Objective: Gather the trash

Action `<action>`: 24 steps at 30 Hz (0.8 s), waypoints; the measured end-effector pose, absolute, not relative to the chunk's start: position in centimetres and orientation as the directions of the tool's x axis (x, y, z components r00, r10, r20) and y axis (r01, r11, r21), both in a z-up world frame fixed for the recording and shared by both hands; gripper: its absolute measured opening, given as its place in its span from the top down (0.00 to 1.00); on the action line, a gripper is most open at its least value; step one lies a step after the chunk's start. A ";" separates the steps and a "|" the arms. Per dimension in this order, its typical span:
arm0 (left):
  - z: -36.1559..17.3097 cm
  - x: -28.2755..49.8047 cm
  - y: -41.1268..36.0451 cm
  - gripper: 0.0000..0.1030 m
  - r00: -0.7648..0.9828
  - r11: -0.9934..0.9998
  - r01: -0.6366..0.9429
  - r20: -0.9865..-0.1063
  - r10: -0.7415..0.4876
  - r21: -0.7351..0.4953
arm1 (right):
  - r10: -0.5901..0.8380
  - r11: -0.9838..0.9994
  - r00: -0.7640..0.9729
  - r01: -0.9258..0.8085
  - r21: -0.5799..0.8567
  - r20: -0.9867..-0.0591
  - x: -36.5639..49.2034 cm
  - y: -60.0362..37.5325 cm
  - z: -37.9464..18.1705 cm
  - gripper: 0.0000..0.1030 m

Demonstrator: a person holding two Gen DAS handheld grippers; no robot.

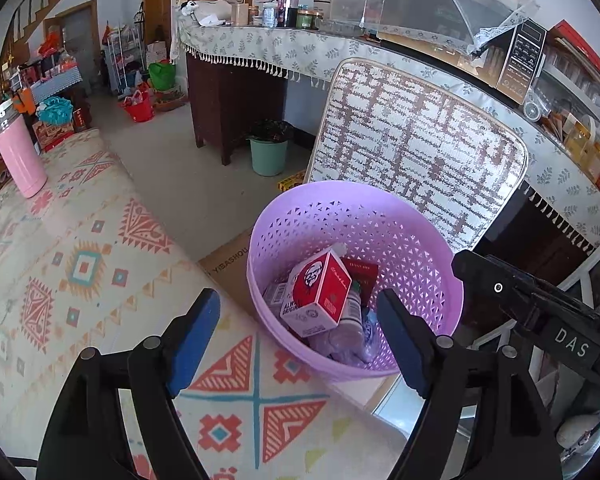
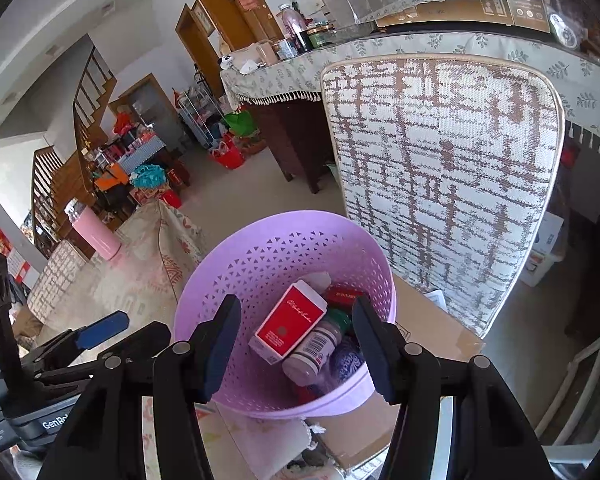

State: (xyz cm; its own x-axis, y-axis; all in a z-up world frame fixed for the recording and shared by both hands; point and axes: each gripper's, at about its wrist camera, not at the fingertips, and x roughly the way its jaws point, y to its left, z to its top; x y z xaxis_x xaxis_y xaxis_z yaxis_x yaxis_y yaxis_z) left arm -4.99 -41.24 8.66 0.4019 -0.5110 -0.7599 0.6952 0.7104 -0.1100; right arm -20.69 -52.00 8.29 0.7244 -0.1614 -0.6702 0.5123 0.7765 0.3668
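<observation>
A: Left wrist view: my left tongs (image 1: 298, 338) are spread wide apart with nothing between them, above the patterned cloth (image 1: 100, 272) on the counter. Just ahead sits the purple basket (image 1: 440, 280), on a cardboard sheet (image 1: 228, 264) past the cloth's edge.

B: And what's in it?

A: The trash. A red-and-white carton (image 1: 320, 292) lies tilted on top, with a pale bottle (image 1: 352, 308), a dark red pack (image 1: 362, 276) and crumpled plastic under and beside it.

B: Your other side?

A: From the right wrist, my right tongs (image 2: 296, 344) are also apart and empty, hanging over the basket's (image 2: 204, 300) near rim. I see the carton (image 2: 288, 326) resting against the bottle (image 2: 312, 354) here.

B: Beyond that?

A: A woven chair back (image 1: 416, 152) stands upright just behind the basket. Well off to the left a pink flask (image 1: 18, 152) stands on the cloth, and farther back a green bucket (image 1: 269, 152) sits on the floor.
</observation>
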 end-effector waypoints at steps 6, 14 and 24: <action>9.1 -6.0 -40.4 0.23 0.429 0.717 0.691 -0.746 -0.509 -0.092 | -0.174 0.776 0.717 0.522 0.354 -0.675 -21.6 -51.3 8.4 0.40; 10.4 -8.1 -39.0 0.19 0.500 0.730 0.682 -0.696 -0.515 -0.050 | -0.182 0.779 0.705 0.529 0.337 -0.685 -23.1 -49.8 8.4 0.40; 13.0 -11.1 -36.4 0.09 0.604 0.759 0.651 -0.594 -0.532 -0.017 | -0.185 0.782 0.696 0.532 0.325 -0.694 -24.9 -48.3 8.5 0.39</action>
